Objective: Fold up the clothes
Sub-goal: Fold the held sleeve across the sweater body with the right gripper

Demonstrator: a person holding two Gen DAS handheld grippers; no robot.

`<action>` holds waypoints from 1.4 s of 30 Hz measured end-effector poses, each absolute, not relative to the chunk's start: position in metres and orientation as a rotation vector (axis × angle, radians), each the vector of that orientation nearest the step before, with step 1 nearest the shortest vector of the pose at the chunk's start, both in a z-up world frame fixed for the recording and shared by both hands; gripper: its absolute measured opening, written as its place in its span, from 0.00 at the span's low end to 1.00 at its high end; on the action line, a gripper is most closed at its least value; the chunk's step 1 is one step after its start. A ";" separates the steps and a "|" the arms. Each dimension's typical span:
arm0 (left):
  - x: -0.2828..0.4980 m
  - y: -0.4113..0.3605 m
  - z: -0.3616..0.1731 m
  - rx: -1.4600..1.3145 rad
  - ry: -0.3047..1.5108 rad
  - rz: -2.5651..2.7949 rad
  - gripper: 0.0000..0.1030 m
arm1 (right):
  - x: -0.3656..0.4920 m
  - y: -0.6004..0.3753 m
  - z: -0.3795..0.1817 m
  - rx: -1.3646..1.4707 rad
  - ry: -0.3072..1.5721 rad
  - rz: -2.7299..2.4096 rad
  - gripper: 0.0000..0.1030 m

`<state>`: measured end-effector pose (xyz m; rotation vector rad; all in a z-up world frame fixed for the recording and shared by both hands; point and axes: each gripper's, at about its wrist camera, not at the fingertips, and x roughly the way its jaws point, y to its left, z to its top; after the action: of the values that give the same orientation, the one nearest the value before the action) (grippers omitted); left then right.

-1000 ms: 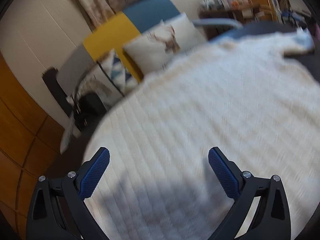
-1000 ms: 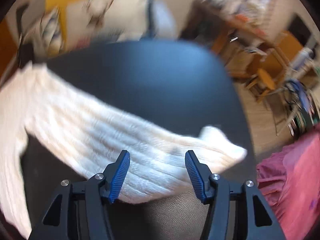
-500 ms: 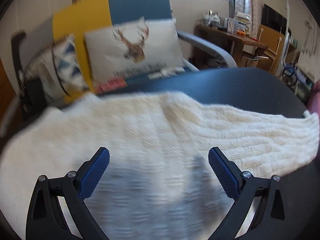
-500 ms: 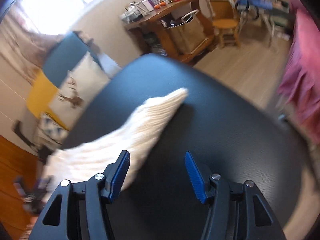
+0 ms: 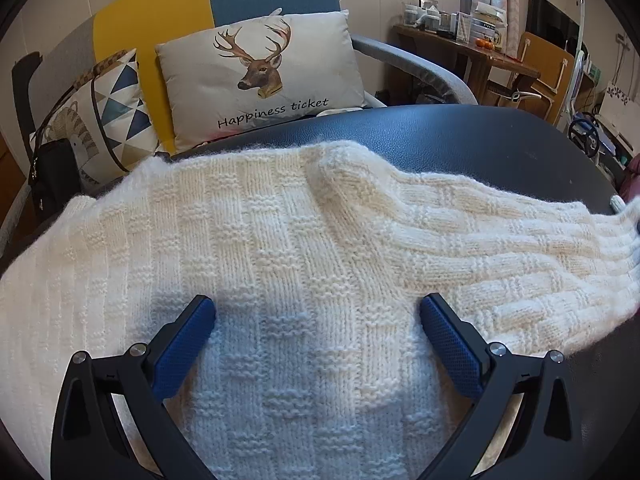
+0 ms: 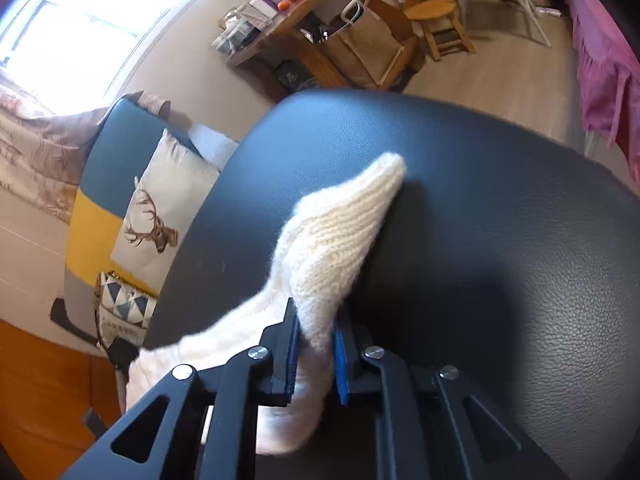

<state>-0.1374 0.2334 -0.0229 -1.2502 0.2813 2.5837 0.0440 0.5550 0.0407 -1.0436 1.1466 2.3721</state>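
Sleeve-fold step; right gripper (image 6: 316, 354) closing, pads pinching sleeve (image 6: 340, 232) at frame centre; left gripper (image 5: 318, 320) wide open over sweater (image 5: 260, 248) spread on black table (image 5: 480, 140); next likely carry sleeve across body.

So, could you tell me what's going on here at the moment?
A person with a gripper in each hand is folding a cream knitted sweater spread on a dark leather-like table. The right gripper is closing on the sweater's sleeve near the cuff, with the knit between its pads. The left gripper hangs open over the sweater's body, gripping nothing.
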 end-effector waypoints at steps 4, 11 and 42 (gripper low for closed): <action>-0.139 0.234 -0.023 -1.249 0.279 2.582 1.00 | 0.008 0.483 0.105 -1.062 0.322 2.607 0.15; -0.141 0.233 -0.023 -1.250 0.265 2.575 1.00 | 0.015 0.486 0.111 -0.990 0.618 2.714 0.25; -0.142 0.230 -0.025 -1.209 0.210 2.570 1.00 | 0.074 0.516 -0.019 -0.679 1.901 2.233 0.32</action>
<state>-0.1420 0.2305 -0.0253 -1.2087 0.2102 2.5699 0.0736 0.5158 -0.0192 -0.6793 1.9013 2.2334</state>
